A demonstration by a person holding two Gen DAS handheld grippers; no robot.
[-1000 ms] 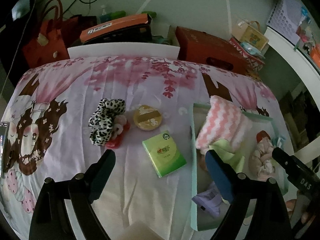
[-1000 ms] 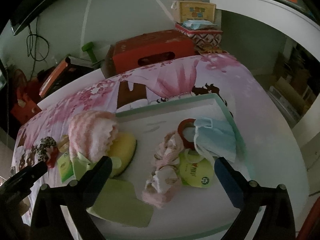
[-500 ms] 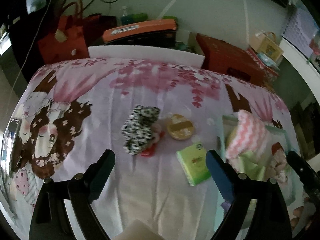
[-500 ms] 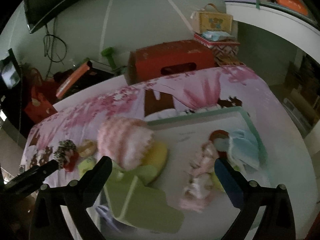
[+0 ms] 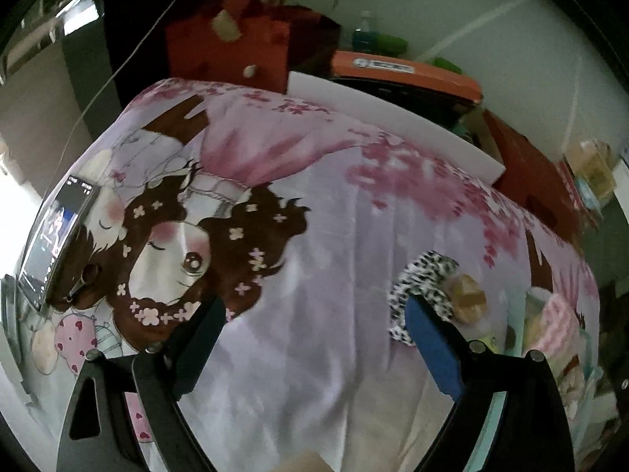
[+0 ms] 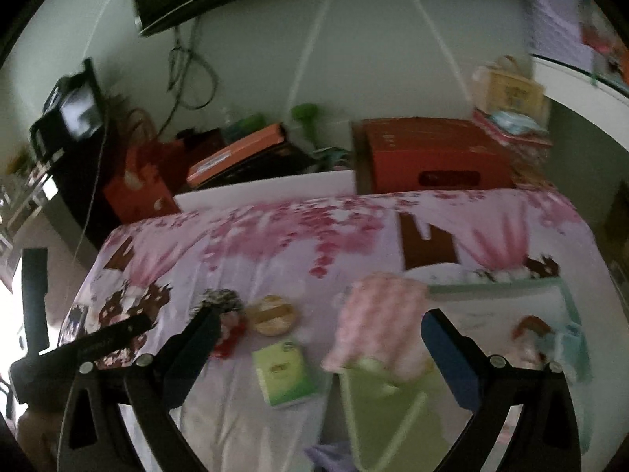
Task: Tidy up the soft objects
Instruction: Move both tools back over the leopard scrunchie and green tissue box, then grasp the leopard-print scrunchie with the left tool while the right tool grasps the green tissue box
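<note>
Both grippers hang above the cartoon-print sheet [image 5: 334, 275], jaws spread wide, nothing between them. Left gripper [image 5: 314, 326] is over bare sheet; right gripper [image 6: 320, 334] is over the tray's near edge. Leopard scrunchie [image 5: 422, 279], round puff [image 6: 271, 314] and green tissue pack [image 6: 283, 371] lie on the sheet. Pink towel [image 6: 379, 318] sits in the tray [image 6: 511, 284]. Picture blurred.

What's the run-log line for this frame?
left gripper: open, empty | right gripper: open, empty | leopard scrunchie, powder puff, green tissue pack: on bedsheet | pink towel: at tray edge
</note>
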